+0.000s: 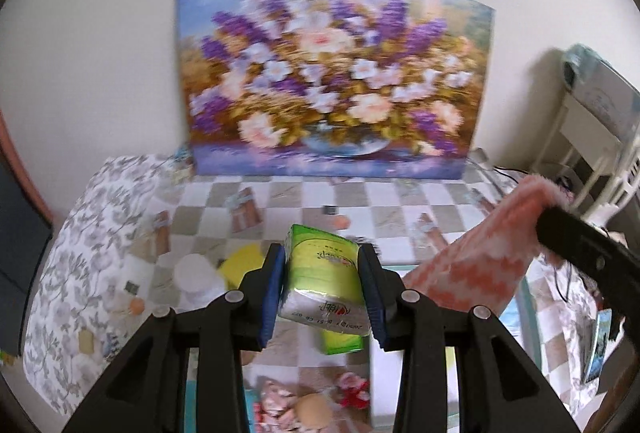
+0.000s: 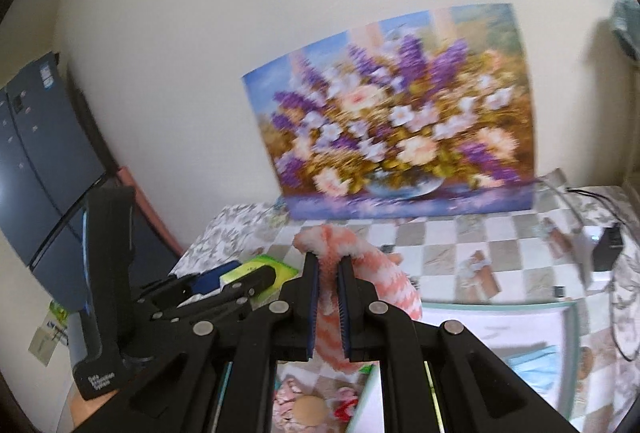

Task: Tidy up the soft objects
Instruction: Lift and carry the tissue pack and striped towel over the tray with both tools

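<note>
**Both grippers loaded above the table**

Left gripper point(image 1: 322, 297): we see its blue pads clamped on the sides of a green tissue pack point(image 1: 322, 285), held clear of the checked tablecloth point(image 1: 360, 193). Right gripper point(image 2: 328, 307): its jaws are nearly shut, pinching a fold of a pink-and-white fluffy cloth point(image 2: 360, 273) that hangs below them. Beneath both, we make out a light tray point(image 2: 568, 317) holding something blue, and a doll-like soft toy point(image 1: 312, 407) in a second container. Farther out lie a white round pad point(image 1: 196, 273) and a yellow sponge point(image 1: 236, 265), not yet collected. We judge the sorting partly done: two items are in transit and at least two remain.
</note>
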